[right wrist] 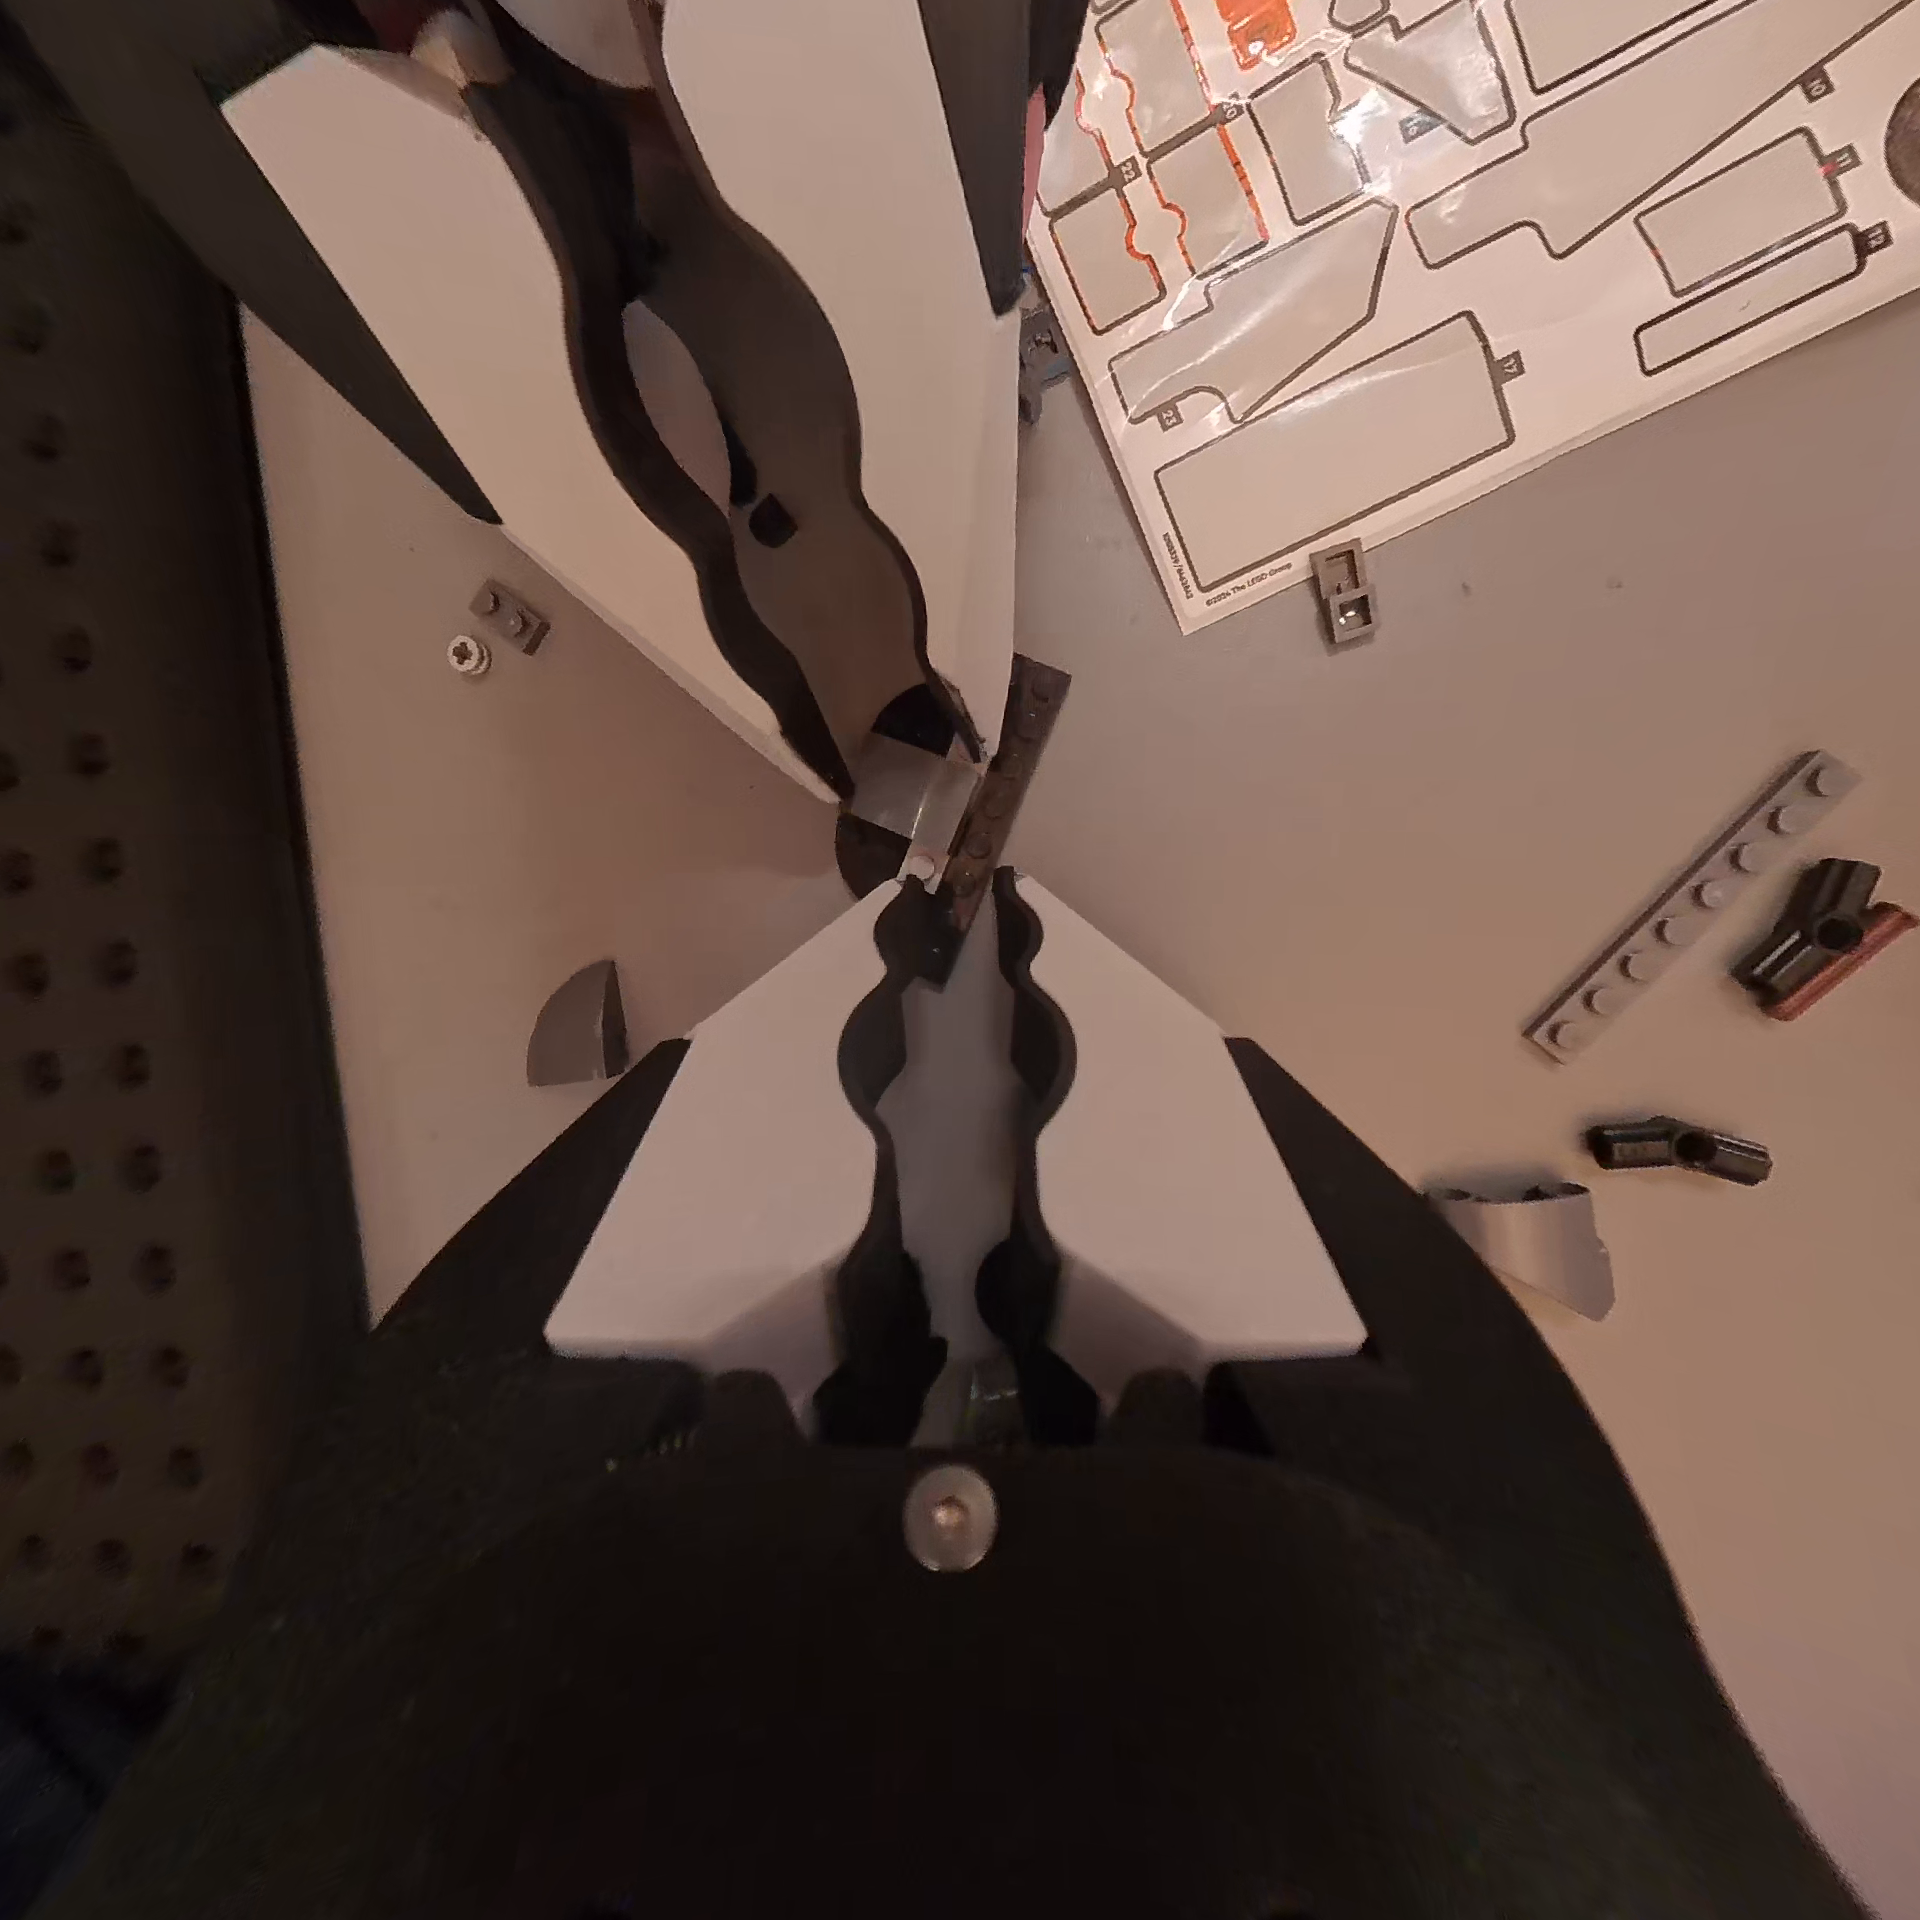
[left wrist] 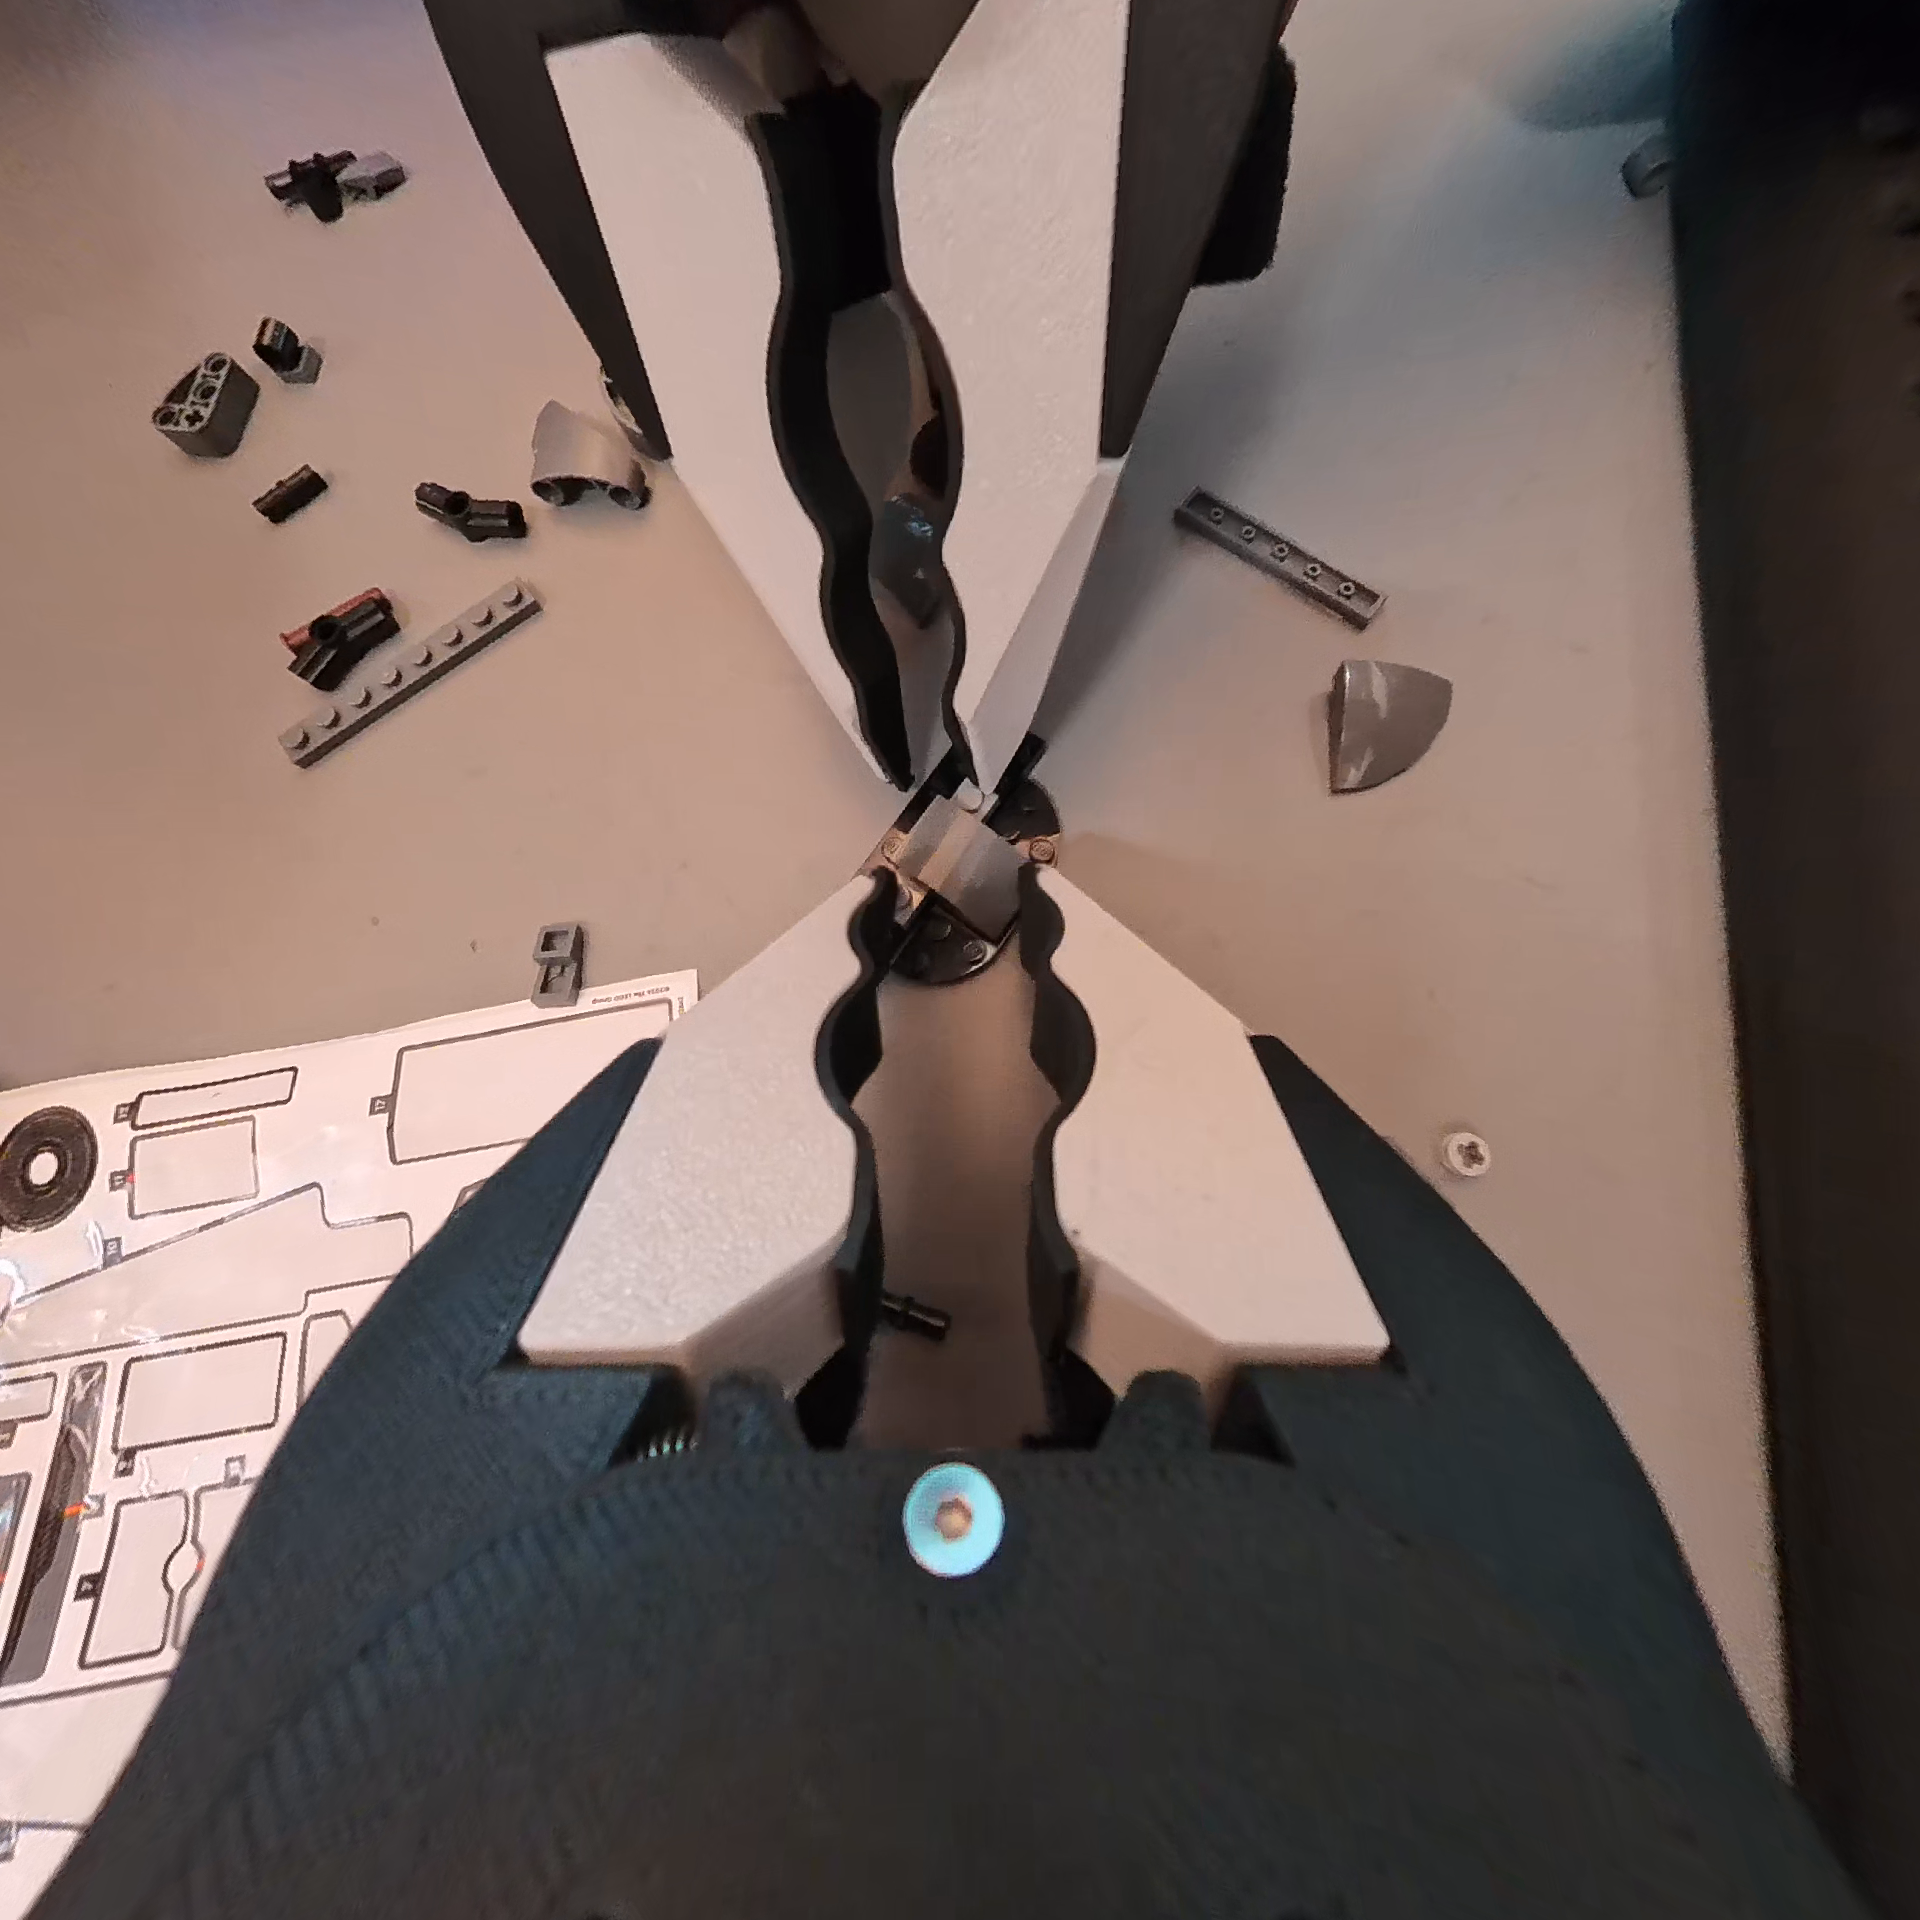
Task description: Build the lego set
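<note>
Pale grey surface (left wrist: 623, 852) with a dark edge beside it.
A dark panel dotted with rows of small holes (right wrist: 94, 935) runs along one side of the surface; in the other view that side is a plain dark strip (left wrist: 1808, 935).

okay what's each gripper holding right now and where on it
The left gripper pinches the small grey-and-black assembly by its near end. The right gripper grips a thin dark studded plate by its near end, against that assembly.

Dim warm light, soft shadows, wide-angle bending at edges, near parts blurred.
</note>
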Motion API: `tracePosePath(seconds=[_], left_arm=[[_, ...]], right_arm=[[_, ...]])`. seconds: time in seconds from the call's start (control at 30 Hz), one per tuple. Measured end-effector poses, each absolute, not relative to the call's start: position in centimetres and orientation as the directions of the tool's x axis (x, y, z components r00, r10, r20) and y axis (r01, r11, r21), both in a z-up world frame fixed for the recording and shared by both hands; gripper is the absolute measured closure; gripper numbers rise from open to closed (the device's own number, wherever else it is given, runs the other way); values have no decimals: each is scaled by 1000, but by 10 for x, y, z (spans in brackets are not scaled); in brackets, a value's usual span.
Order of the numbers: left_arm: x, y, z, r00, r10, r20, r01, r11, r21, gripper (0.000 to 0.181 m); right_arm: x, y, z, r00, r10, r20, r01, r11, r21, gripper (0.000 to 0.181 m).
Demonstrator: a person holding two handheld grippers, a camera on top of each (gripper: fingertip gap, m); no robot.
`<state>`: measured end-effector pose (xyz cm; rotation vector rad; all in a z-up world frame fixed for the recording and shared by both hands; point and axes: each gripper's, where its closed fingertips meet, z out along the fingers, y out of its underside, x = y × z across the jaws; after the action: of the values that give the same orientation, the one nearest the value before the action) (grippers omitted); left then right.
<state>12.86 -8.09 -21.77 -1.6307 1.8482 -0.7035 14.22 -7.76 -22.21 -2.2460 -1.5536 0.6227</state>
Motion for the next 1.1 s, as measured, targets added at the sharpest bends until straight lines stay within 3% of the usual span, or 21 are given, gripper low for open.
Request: tracePosePath(seconds=[1.1], left_arm=[[129, -88, -217, -131, -990, -59, -686, 133, -715, 167]], right_arm=[[129, -80, -215, 281, 942, -182, 745, -334, -577, 181]])
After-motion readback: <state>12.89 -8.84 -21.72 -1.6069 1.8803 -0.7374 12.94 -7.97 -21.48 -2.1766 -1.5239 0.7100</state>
